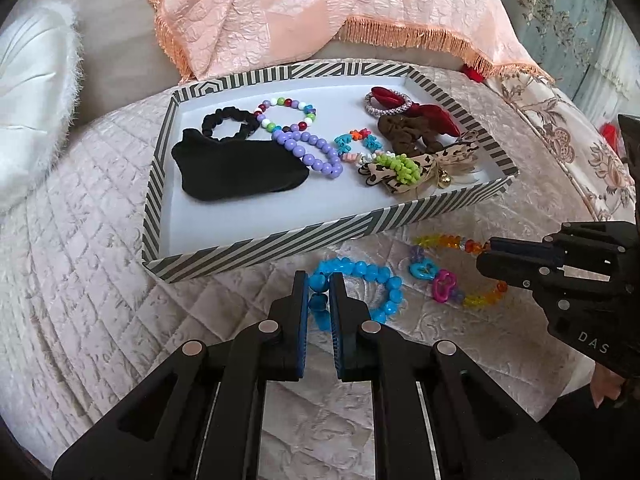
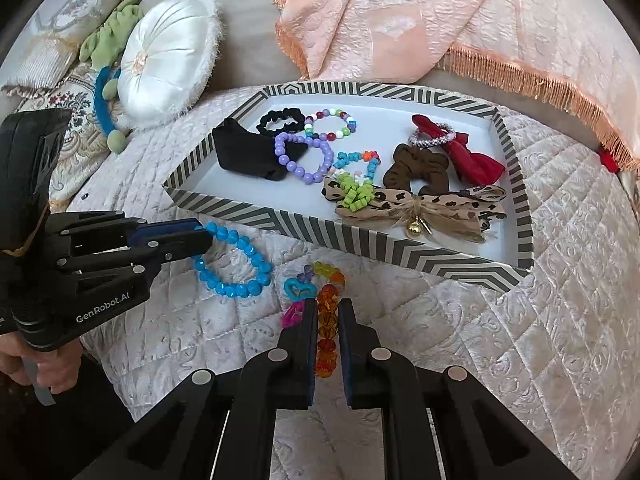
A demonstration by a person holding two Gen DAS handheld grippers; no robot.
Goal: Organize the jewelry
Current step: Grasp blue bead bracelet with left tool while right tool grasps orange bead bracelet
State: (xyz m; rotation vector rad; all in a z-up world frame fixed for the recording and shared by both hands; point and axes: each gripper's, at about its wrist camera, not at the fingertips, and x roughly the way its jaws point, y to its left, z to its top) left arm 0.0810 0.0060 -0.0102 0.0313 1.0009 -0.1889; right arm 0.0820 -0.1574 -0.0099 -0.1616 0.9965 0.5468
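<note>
Left gripper (image 1: 319, 300) closed on the blue bead bracelet (image 1: 360, 284); one stretch of beads pinched between the pads, rest of the loop trailing ahead and to the right on the quilted bedspread (image 1: 100, 240); right gripper (image 2: 328, 320) clamped on the amber end of the multicoloured charm bracelet (image 2: 320, 296), strand running lengthwise between the fingers, charm end lying ahead and left of the tips; probably partly lifted, hard to tell through the fisheye.

Striped tray (image 1: 280, 240) directly ahead of both tongs, near wall just past the two bracelets, long axis across the view; already holding the purple bead bracelet (image 1: 308, 152), black pouch (image 1: 240, 172), scrunchies and bows.

Key relation: drop zone forward and over the near wall for both hands; left nearer the bare front-left floor of the tray, right nearer the crowded bow side; lift must clear the wall with dangling beads.
</note>
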